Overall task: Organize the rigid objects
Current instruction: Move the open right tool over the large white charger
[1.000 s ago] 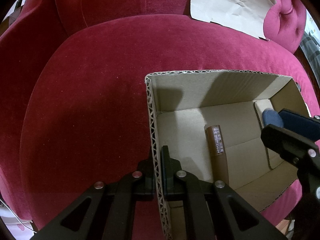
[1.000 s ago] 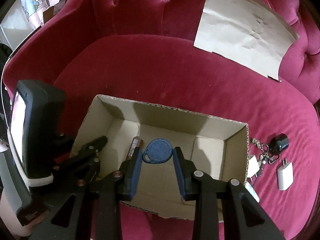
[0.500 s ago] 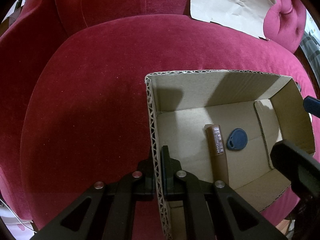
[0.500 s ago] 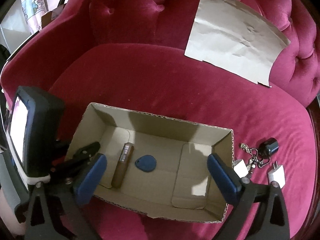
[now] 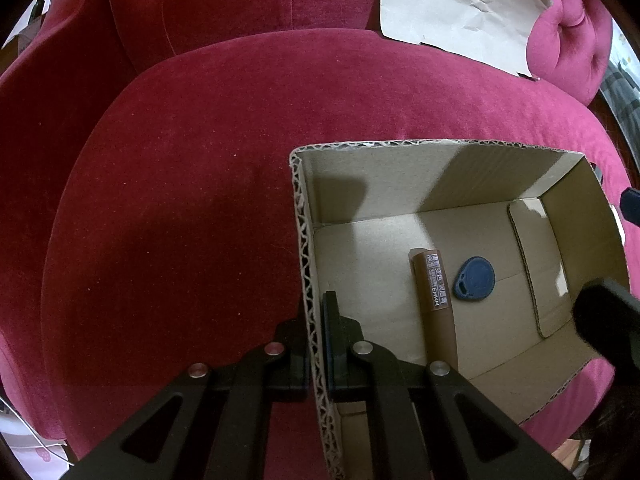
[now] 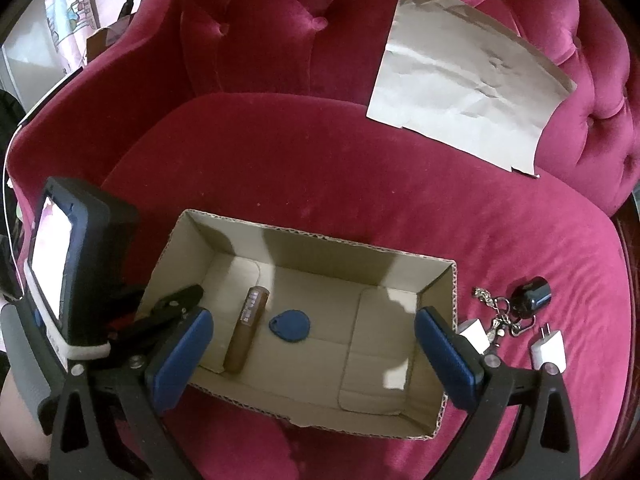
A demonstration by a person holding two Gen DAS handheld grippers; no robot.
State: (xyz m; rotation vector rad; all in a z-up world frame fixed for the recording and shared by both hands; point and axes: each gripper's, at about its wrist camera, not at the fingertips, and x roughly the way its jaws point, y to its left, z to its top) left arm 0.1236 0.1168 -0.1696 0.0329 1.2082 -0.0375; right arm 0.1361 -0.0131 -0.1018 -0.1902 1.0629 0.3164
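Home living room, tufted velvet sofa [image 6: 360, 40]

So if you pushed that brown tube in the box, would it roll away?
Probably a bit. The brown tube looks round and lies flat on the box floor, so a sideways nudge could roll it toward the blue tag beside it. It looks stiff and likely light. The box walls should stop it.
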